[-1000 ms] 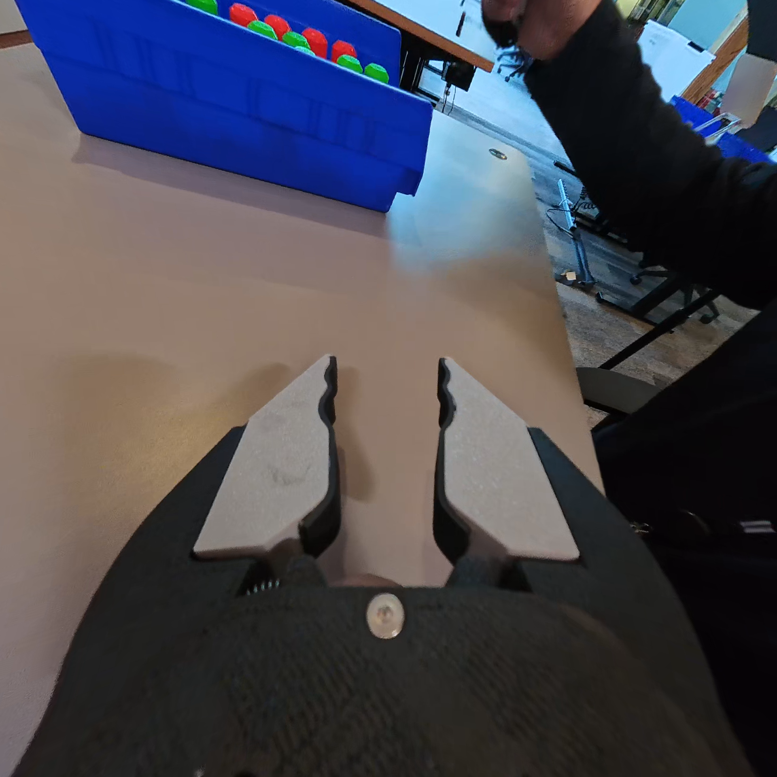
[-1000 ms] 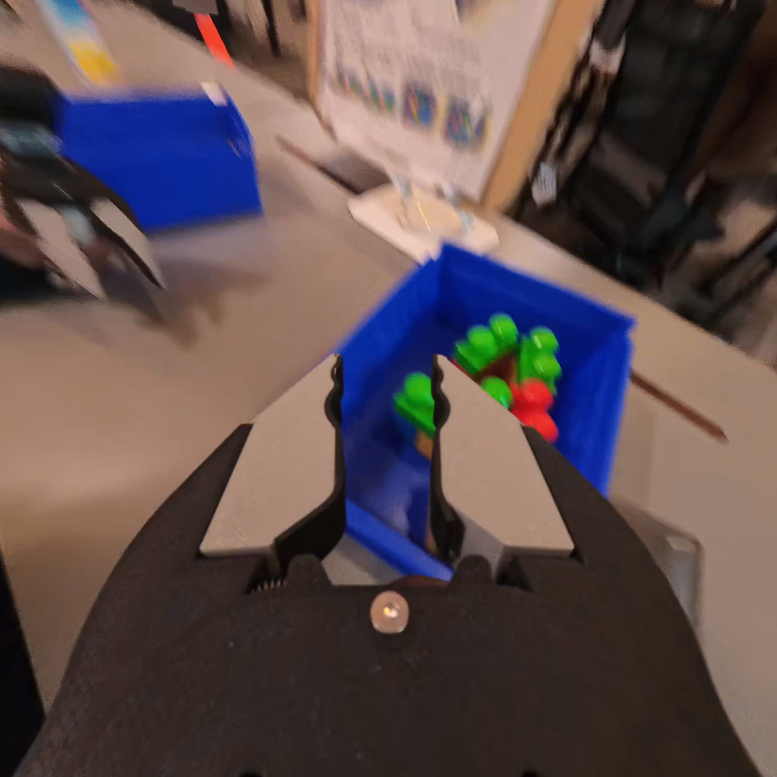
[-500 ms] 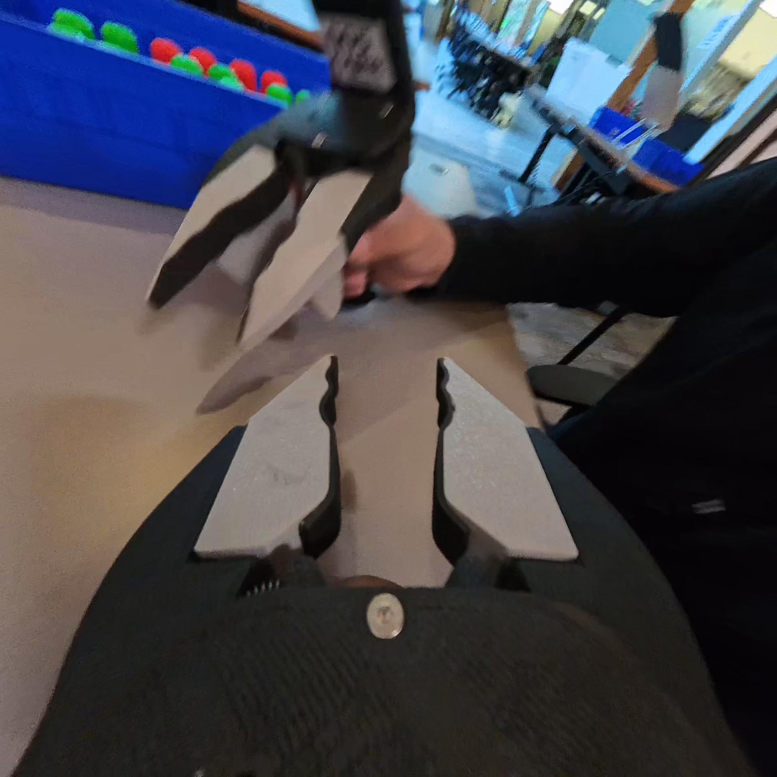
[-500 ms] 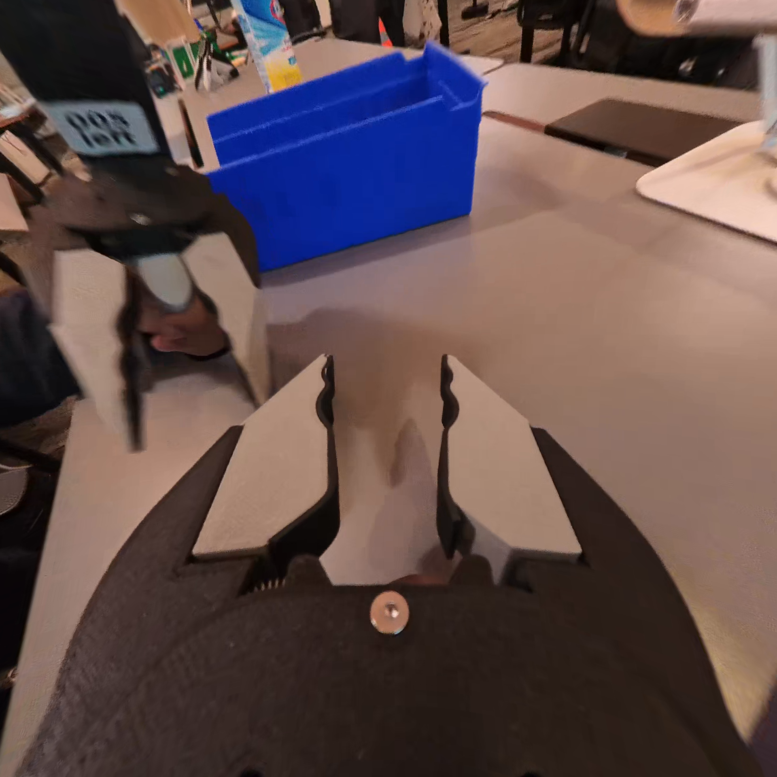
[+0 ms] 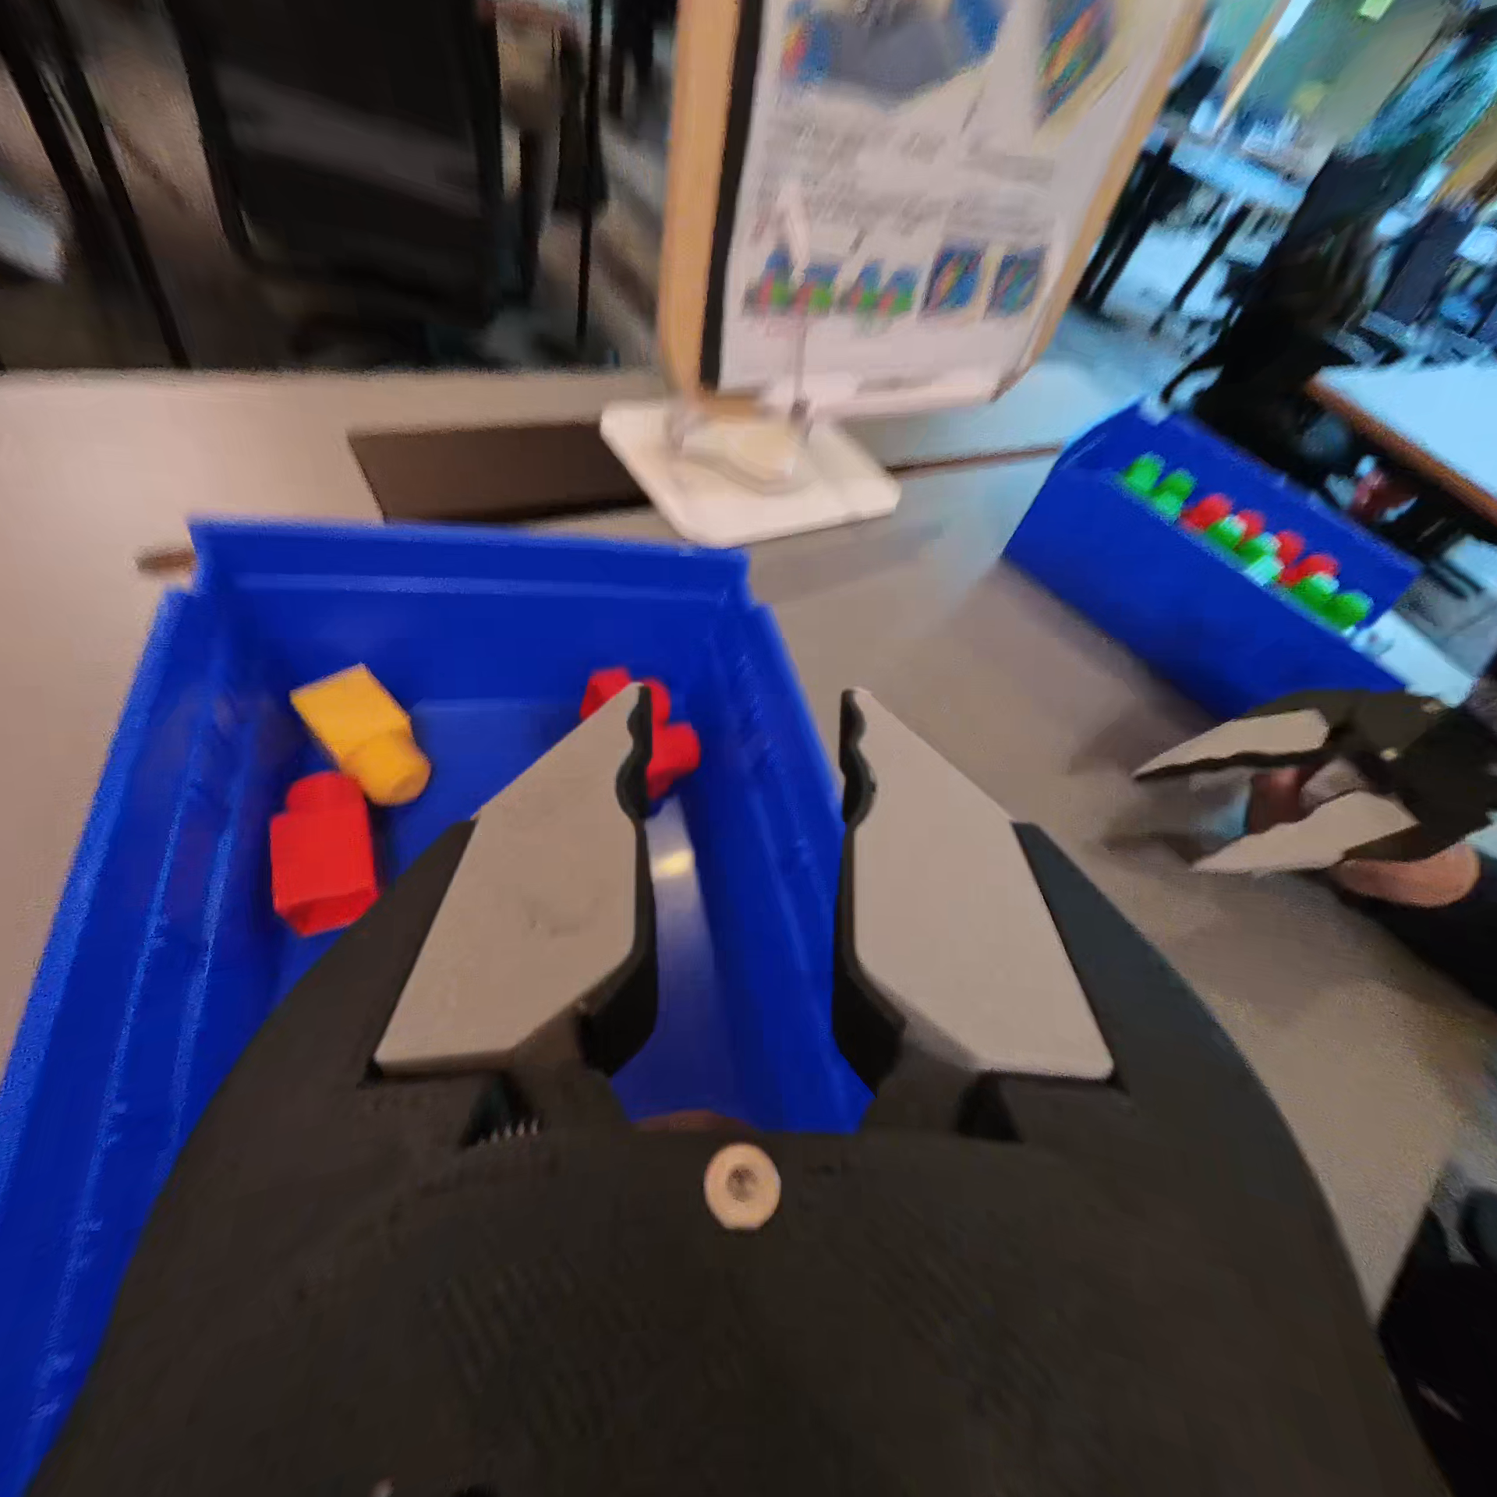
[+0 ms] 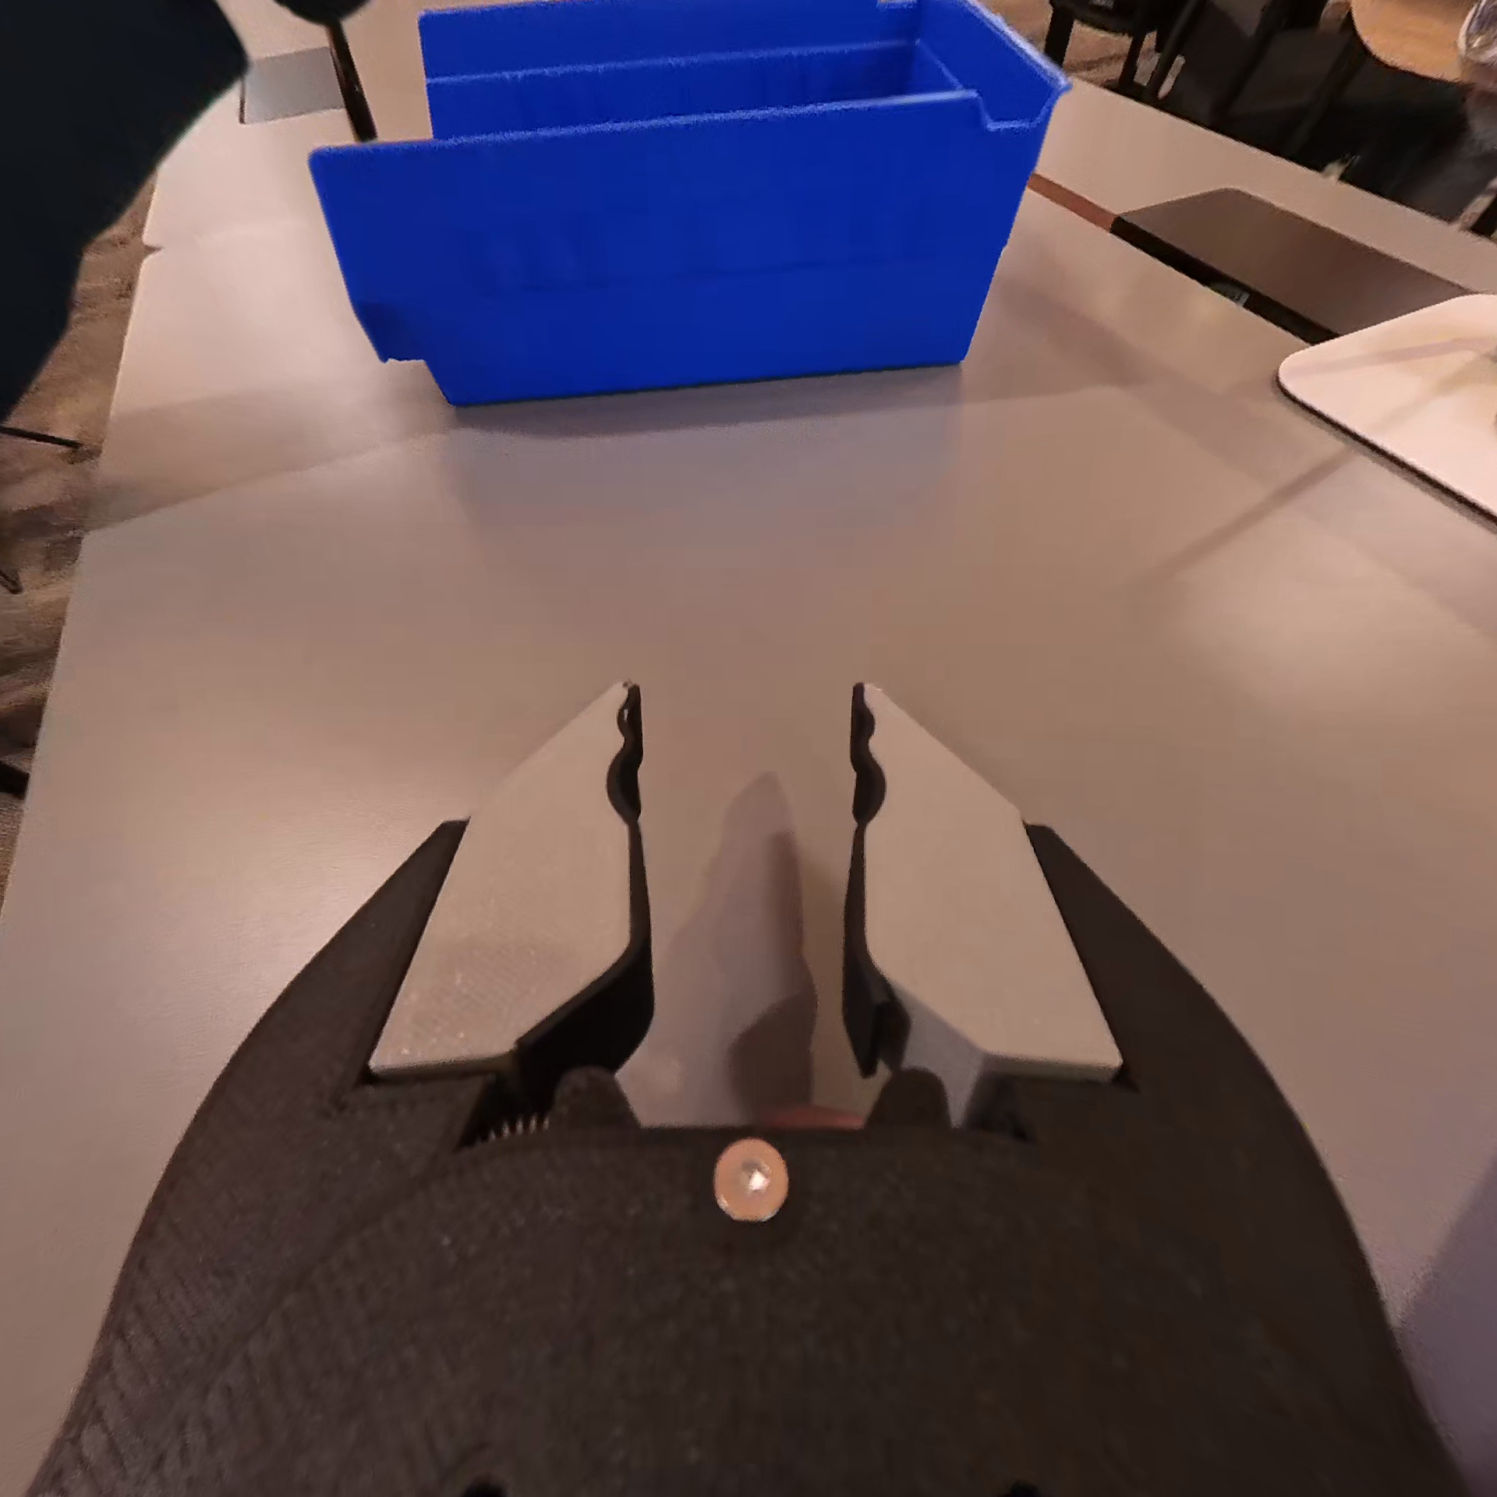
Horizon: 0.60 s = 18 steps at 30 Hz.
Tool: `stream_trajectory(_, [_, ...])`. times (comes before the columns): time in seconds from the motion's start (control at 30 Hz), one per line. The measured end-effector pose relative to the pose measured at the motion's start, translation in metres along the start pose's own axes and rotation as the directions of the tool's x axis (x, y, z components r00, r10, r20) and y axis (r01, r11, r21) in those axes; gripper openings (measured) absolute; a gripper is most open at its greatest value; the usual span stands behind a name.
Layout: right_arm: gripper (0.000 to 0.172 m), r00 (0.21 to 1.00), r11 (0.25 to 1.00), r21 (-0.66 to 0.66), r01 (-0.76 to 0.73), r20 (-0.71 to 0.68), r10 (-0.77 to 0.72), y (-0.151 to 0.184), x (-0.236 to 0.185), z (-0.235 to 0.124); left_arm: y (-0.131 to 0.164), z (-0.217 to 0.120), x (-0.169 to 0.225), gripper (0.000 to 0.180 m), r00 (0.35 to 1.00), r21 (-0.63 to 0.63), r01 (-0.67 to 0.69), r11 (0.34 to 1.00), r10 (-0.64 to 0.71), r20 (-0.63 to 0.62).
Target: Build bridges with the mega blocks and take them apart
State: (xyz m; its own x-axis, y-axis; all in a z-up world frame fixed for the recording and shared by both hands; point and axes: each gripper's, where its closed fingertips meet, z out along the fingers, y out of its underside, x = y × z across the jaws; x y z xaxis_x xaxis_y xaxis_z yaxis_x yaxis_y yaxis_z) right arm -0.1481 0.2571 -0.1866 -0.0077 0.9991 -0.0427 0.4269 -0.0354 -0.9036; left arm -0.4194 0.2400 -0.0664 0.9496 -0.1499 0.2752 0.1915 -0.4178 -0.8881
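Note:
My left gripper (image 5: 741, 697) is open and empty. It hovers over the right side of a blue bin (image 5: 454, 543), with the bin's right wall showing between the fingers. In the bin lie a yellow block (image 5: 360, 733), a red block (image 5: 320, 855) and a second red block (image 5: 668, 745) just past my left fingertip. My right gripper (image 6: 745, 693) is open and empty over bare table, facing the same blue bin (image 6: 664, 267). The right gripper also shows in the left wrist view (image 5: 1166, 822), open, low over the table.
A second blue bin (image 5: 1174, 607) at the far right holds several green and red blocks (image 5: 1247, 543). A sign on a white base (image 5: 753, 478) stands behind the bins; the base also shows at the right edge of the right wrist view (image 6: 1409, 389). A dark flat slab (image 6: 1280, 251) lies beyond it. From my left tips it is roughly 40 cm to the dark flat slab (image 6: 1280, 251); from my right, 45 cm.
My left gripper has swung from the bare table to above the bin with the loose blocks. My right gripper has swung away from the bin of green and red blocks, its jaws opening a little wider.

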Motion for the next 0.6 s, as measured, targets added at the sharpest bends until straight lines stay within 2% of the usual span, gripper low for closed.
stream_trajectory(0.1, [0.048, 0.999, 0.999, -0.016, -0.035, 0.009, 0.035, 0.007, 0.003, 0.004, 0.039, 0.04, -0.028, 0.05, 0.998, -0.237, 0.058, 0.97, -0.056, 0.015])
stream_trajectory(0.17, [0.048, 0.999, 0.999, -0.016, -0.052, 0.01, 0.052, 0.007, 0.005, 0.004, 0.052, 0.065, -0.04, 0.048, 0.999, -0.302, 0.026, 0.953, -0.011, 0.053])
stream_trajectory(0.27, [0.048, 0.999, 0.999, 0.005, -0.052, -0.001, 0.052, 0.003, 0.007, 0.003, 0.073, 0.1, -0.036, 0.047, 1.0, -0.413, 0.017, 0.911, -0.008, 0.023])
stream_trajectory(0.33, [0.048, 0.999, 0.999, 0.004, -0.044, -0.005, 0.044, 0.003, 0.006, 0.003, 0.086, 0.118, -0.043, 0.043, 0.998, -0.471, -0.012, 0.882, 0.041, 0.051])
stream_trajectory(0.4, [0.048, 0.999, 0.999, -0.002, -0.035, -0.009, 0.035, 0.004, 0.006, 0.004, 0.096, 0.131, -0.054, 0.046, 0.994, -0.507, -0.01, 0.862, 0.066, 0.092])
stream_trajectory(0.47, [0.048, 1.0, 1.0, -0.007, -0.023, -0.011, 0.023, 0.005, 0.005, 0.005, 0.098, 0.144, -0.047, 0.047, 0.998, -0.499, 0.047, 0.865, -0.025, 0.051])
stream_trajectory(0.53, [0.047, 1.0, 1.0, -0.01, -0.011, -0.009, 0.01, 0.005, 0.003, 0.005, 0.1, 0.15, -0.054, 0.046, 0.996, -0.495, 0.07, 0.866, -0.037, 0.076])
stream_trajectory(0.57, [0.047, 1.0, 1.0, -0.01, -0.006, -0.006, 0.006, 0.005, 0.002, 0.005, 0.099, 0.152, -0.058, 0.04, 0.996, -0.484, 0.07, 0.872, -0.031, 0.087])
stream_trajectory(0.6, [0.047, 1.0, 1.0, -0.009, -0.003, -0.002, 0.003, 0.004, 0.001, 0.005, 0.099, 0.152, -0.06, 0.026, 0.995, -0.484, 0.074, 0.872, -0.033, 0.092])
